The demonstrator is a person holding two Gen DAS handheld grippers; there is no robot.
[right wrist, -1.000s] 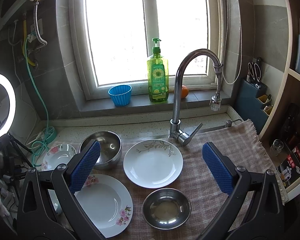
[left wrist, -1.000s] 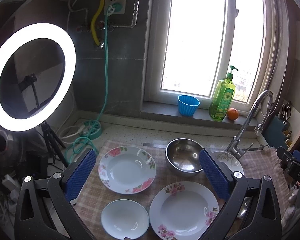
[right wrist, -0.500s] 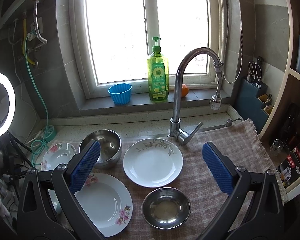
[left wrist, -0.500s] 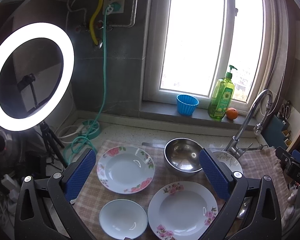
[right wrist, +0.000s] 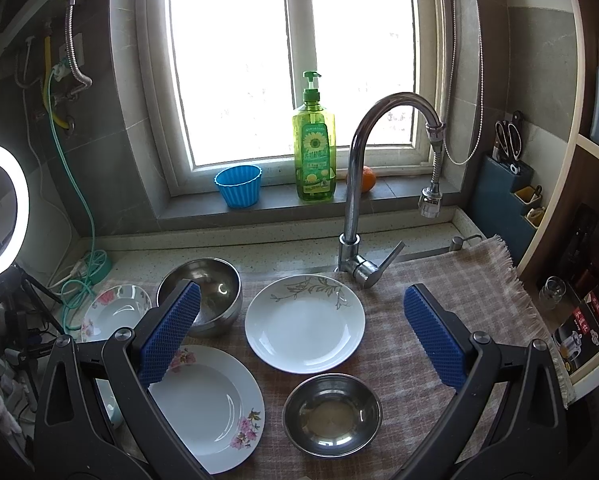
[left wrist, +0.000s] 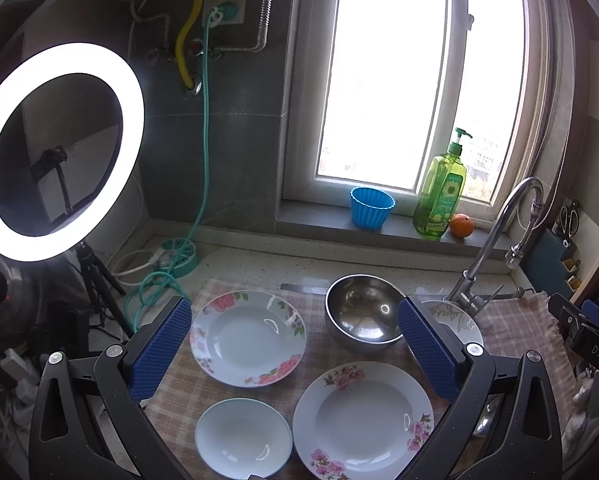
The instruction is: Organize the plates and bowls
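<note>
The left gripper is open and empty, its blue pads spread wide above the dishes. The right gripper is likewise open and holds nothing. Nearest in the left view, a plain white bowl sits on the checked cloth that covers the table, just beside a large pink-flower plate. Nearest in the right view, a small steel bowl sits right of that same plate, close to it. Behind the small steel bowl lies a leaf-pattern plate, at the base of the faucet. Left of it stands a deep steel bowl, and further left a second flowered plate; all pieces rest separately, none stacked. Beyond the cloth, a green hose coils on the table near the wall. On the windowsill stand a blue cup, a green soap bottle and an orange. A lit ring light stands at far left.
</note>
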